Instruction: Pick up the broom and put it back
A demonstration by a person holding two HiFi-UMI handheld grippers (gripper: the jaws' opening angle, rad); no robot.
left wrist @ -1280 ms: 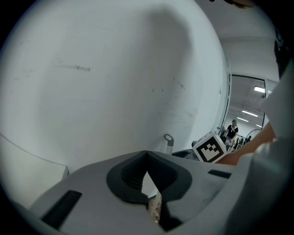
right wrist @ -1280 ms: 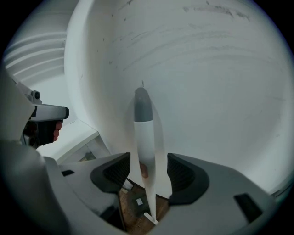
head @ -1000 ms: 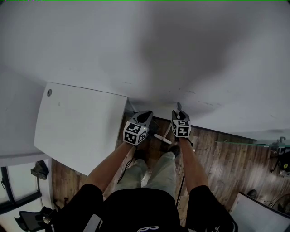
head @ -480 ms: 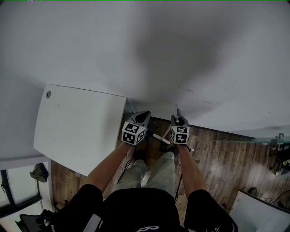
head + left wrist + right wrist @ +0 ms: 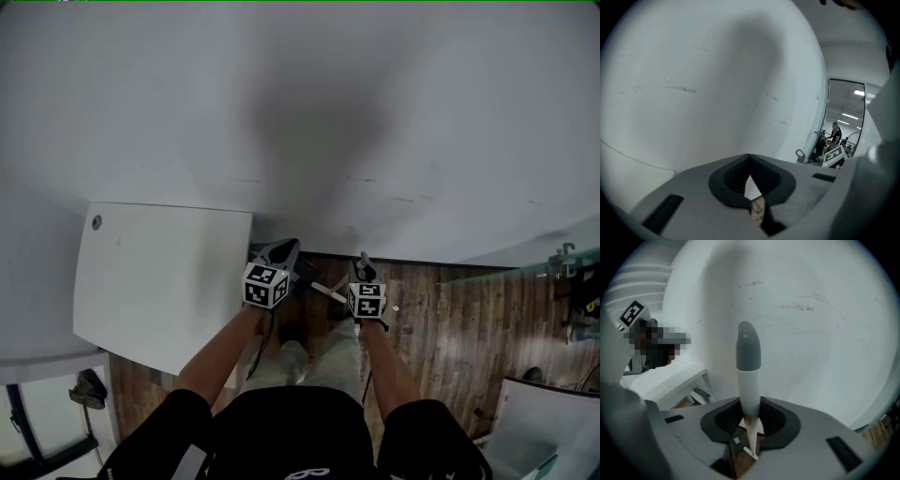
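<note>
Right gripper (image 5: 749,420) grips broom handle (image 5: 748,380); left gripper (image 5: 750,161) closed, empty; both now lower in head view.

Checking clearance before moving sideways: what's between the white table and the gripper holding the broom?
The left gripper, jaws shut and empty. The head view shows it between the white table and the right gripper, which grips the broom handle.

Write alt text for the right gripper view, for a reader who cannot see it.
The right gripper is clamped on a broom handle, white with a grey end cap, which stands up between the jaws against a scuffed white wall. A white table sits low at left, and wood floor shows below the jaws.
</note>
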